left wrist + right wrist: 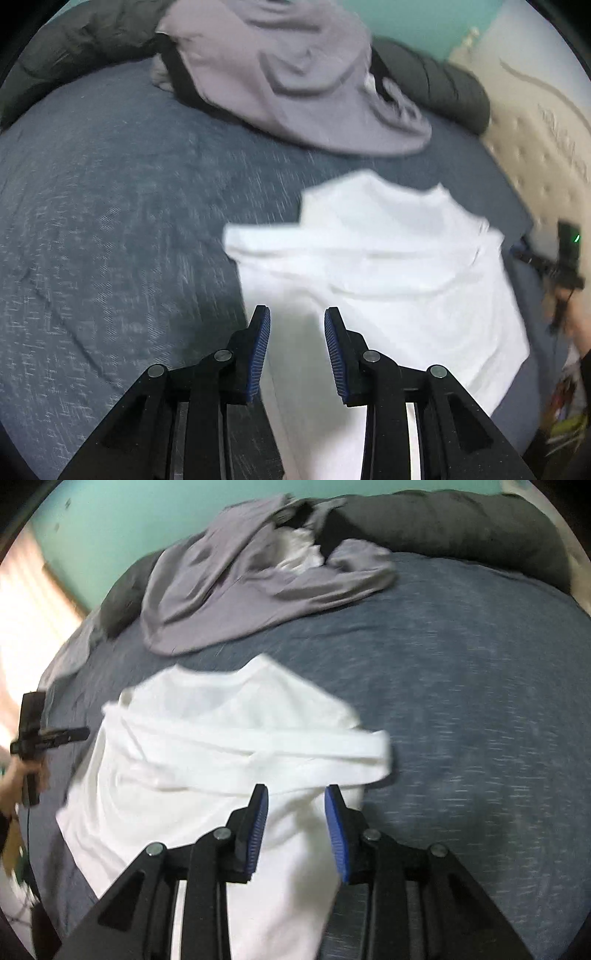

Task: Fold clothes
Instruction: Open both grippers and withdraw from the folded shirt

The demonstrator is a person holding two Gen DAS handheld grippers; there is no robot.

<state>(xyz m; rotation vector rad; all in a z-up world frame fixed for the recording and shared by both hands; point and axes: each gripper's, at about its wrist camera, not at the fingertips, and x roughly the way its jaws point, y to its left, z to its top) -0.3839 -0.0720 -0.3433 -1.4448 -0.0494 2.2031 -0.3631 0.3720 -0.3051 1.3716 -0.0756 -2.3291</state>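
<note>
A white T-shirt (388, 266) lies partly folded on the blue bedspread (110, 240), its sleeves laid across the body. My left gripper (297, 314) hovers open over the shirt's lower left part, nothing between its blue pads. In the right wrist view the same white T-shirt (221, 746) spreads below my right gripper (295, 792), which is open above the shirt's lower right edge. The right gripper (567, 258) also shows at the far right of the left wrist view, and the left gripper (35, 734), held by a hand, at the far left of the right wrist view.
A crumpled grey garment (295, 74) lies farther back on the bed, over dark and white fabric. A dark grey rolled duvet (461, 520) lines the bed's far side. A cream tufted headboard (535, 129) and a teal wall (110, 524) border the bed.
</note>
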